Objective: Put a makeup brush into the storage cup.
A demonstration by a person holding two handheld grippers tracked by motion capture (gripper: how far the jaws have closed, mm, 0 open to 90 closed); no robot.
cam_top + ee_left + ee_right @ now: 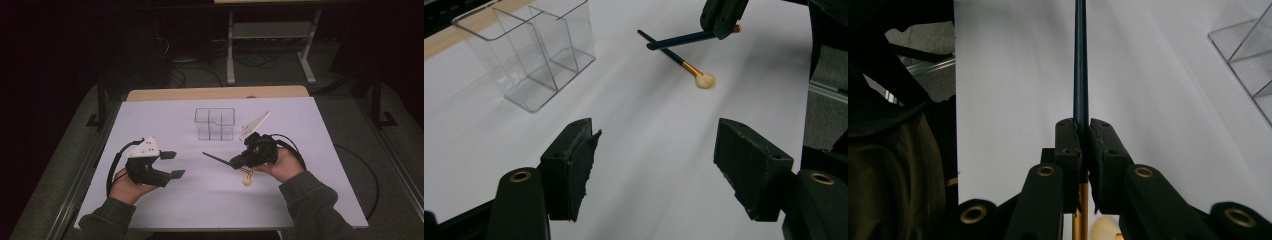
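A clear plastic organizer (215, 123) (531, 55) (1248, 55) with several compartments stands upright at the middle back of the white table (300, 130). My right gripper (234, 162) (720, 25) (1084, 125) is shut on a makeup brush (215, 158) (679, 40) (1080, 60). Its dark handle points left, and a gold ferrule shows behind the jaws. A second brush (684, 64) lies on the table below that gripper, its pale head (246, 181) toward the person. My left gripper (173, 164) (656, 145) is open at the left, with nothing between its fingers.
The table's wooden back edge (215, 93) runs behind the organizer. Beyond it are a metal stand (270, 45) and cables on the dark floor. The person's olive sleeves (310, 200) come in at the front edge.
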